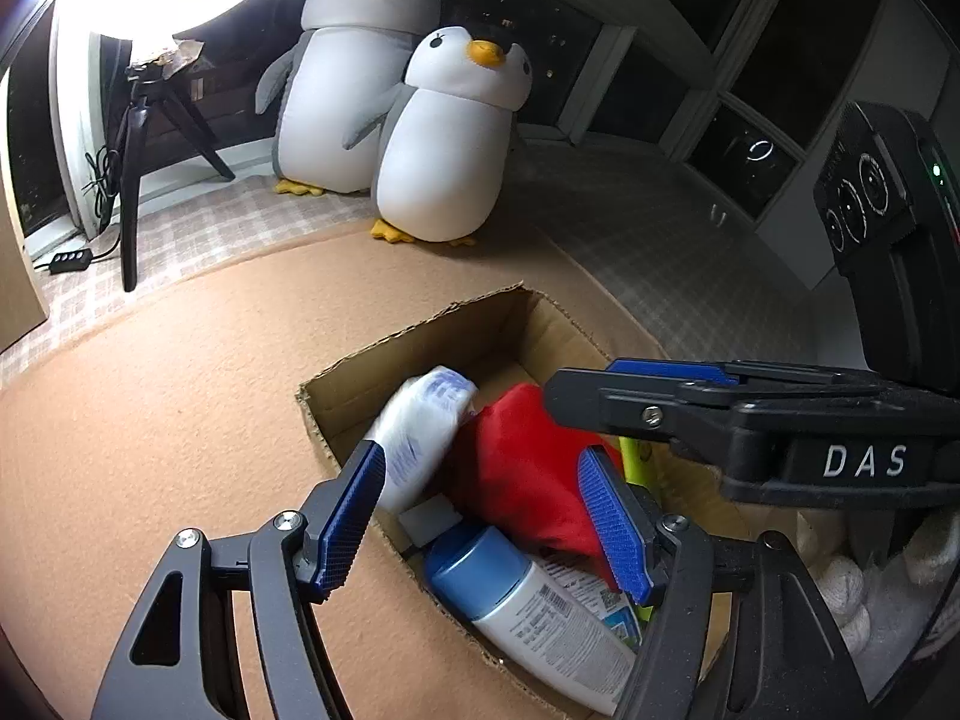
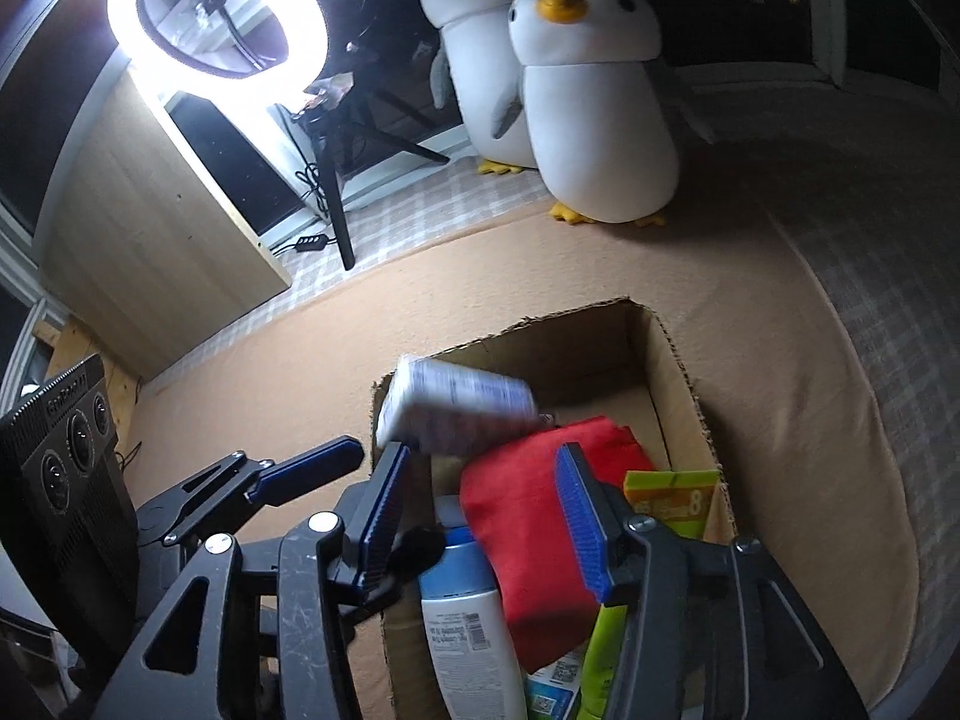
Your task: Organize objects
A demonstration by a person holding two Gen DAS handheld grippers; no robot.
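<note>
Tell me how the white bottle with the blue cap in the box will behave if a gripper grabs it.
The white bottle with the blue cap looks rigid and smooth, so probably slippery. It lies on its side, round-bodied, so it may roll, though the cardboard box wall and the red cloth likely check it.

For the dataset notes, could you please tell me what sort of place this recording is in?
Probably a room at home set up for filming, at night: two plush penguins on a checked cover by dark windows, and a ring light on a tripod.

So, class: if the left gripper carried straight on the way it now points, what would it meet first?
Most likely the red cloth bundle in the cardboard box, which lies between the left gripper's open fingers; depth is uncertain.
</note>
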